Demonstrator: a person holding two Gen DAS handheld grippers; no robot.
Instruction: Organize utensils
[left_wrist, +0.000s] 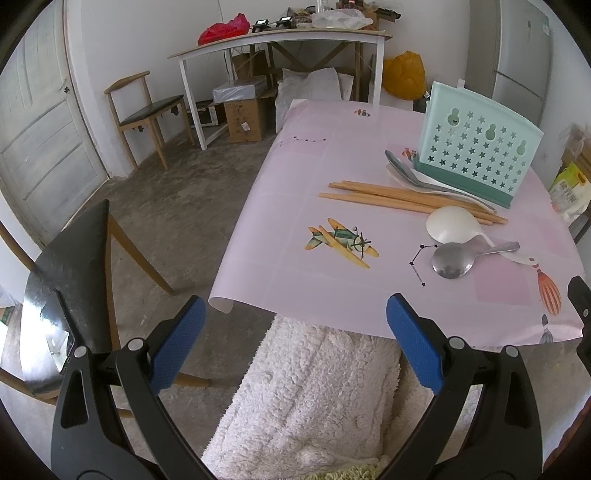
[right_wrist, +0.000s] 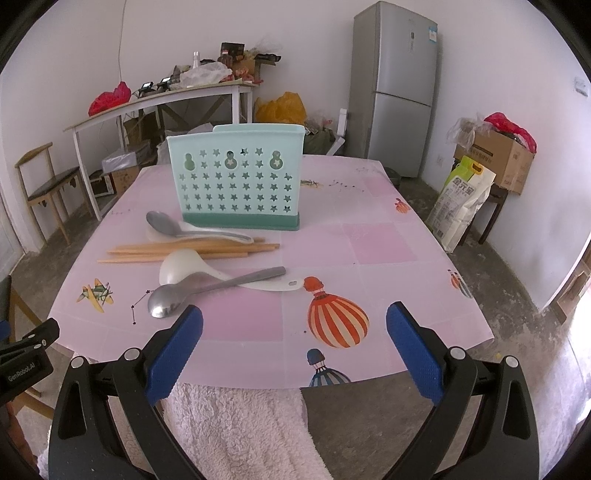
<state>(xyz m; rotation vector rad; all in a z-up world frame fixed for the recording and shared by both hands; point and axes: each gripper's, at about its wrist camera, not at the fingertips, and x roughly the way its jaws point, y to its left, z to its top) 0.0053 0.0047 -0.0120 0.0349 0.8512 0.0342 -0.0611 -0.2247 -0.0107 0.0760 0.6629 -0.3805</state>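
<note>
Your left gripper (left_wrist: 295, 339) and right gripper (right_wrist: 294, 339) hang released, empty; spoons (right_wrist: 173, 301) and chopsticks (right_wrist: 192, 251) lie before the holder (right_wrist: 236, 184), probably awaiting slotting.

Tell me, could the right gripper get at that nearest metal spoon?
Probably yes: the right gripper is open, and the shiny metal spoon lies just ahead-left near the table edge, its handle across the white plastic ladle, uncovered.
</note>
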